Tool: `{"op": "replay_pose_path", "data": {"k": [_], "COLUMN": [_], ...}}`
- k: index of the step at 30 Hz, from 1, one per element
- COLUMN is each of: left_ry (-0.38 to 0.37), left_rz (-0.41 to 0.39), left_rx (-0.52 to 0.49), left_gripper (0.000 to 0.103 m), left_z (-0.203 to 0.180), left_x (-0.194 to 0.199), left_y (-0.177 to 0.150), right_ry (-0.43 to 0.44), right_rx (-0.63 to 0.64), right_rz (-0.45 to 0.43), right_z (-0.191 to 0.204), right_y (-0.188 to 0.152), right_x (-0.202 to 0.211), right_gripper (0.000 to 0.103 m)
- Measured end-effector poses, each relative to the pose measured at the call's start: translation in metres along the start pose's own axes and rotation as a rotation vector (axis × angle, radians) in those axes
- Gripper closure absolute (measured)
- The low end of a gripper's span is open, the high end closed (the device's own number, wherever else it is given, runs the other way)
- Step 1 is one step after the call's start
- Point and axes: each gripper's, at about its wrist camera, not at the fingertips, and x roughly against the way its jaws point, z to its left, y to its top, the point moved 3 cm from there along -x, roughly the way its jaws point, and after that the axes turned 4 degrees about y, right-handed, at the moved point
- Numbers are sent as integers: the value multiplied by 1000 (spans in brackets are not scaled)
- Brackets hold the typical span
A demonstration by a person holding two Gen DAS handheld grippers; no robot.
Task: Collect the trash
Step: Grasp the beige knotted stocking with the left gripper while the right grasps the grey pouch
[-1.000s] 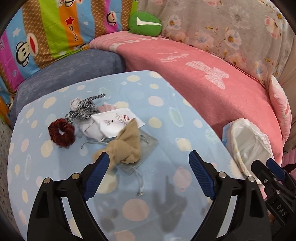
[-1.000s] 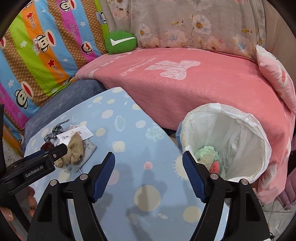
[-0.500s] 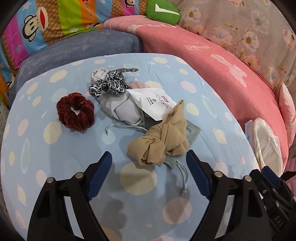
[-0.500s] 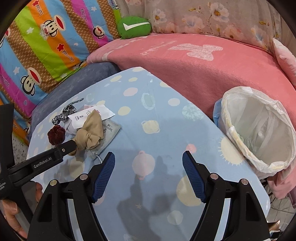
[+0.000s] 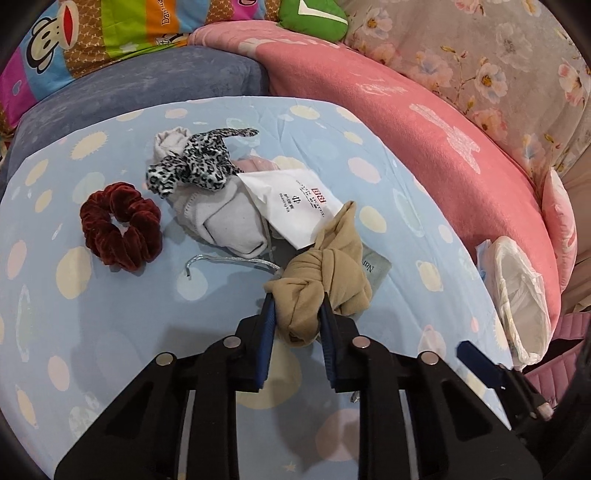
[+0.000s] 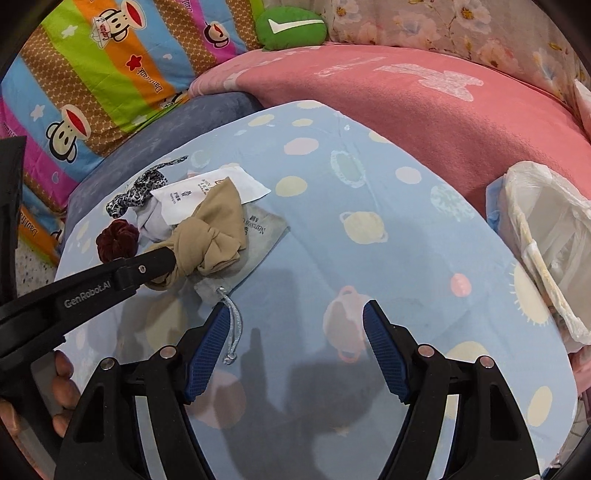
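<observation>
My left gripper (image 5: 295,308) is shut on a knotted tan stocking (image 5: 325,269), which lies on the blue spotted table (image 5: 110,332); the stocking also shows in the right wrist view (image 6: 210,236). Under it lies a grey drawstring pouch (image 6: 264,227). Behind are a white paper packet (image 5: 295,203), a pale grey sock (image 5: 225,218), a leopard-print scrunchie (image 5: 195,166) and a dark red scrunchie (image 5: 120,225). My right gripper (image 6: 295,317) is open and empty above the table, right of the pile. The white-lined trash bin (image 6: 546,236) stands at the table's right edge.
A pink blanket (image 6: 424,107) covers the sofa behind the table. A grey-blue cushion (image 5: 147,77), a striped cartoon blanket (image 6: 92,74) and a green pillow (image 6: 291,27) lie at the back. A hand (image 6: 62,391) holds the left gripper.
My left gripper moved forward onto the tan stocking and shut on it. My right gripper swung left, away from the bin, toward the pile and stayed open.
</observation>
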Motion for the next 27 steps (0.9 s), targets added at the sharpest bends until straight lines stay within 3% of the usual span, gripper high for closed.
{"op": "replay_pose_path", "data": {"k": [14,17,19,27], "left_ry": [26,30,29,14], "left_rz": [-33,-28,-24,-24], "left_rx": [7,7,7,-21], "left_gripper": [83,83,83,83], "left_z": [23,24,22,4], "left_x": [16,15,14,20], "left_y": [7,7,6,2], "right_ry": [60,50,51,50], "right_rx": [31,62,71,21], "right_rz": [56,55,59,32], "right_z": [39,45,45,22], "right_y": [8,9,9,6], "right_x": [-49,-53,-54,-27], "right_gripper": [57,82,92,97]}}
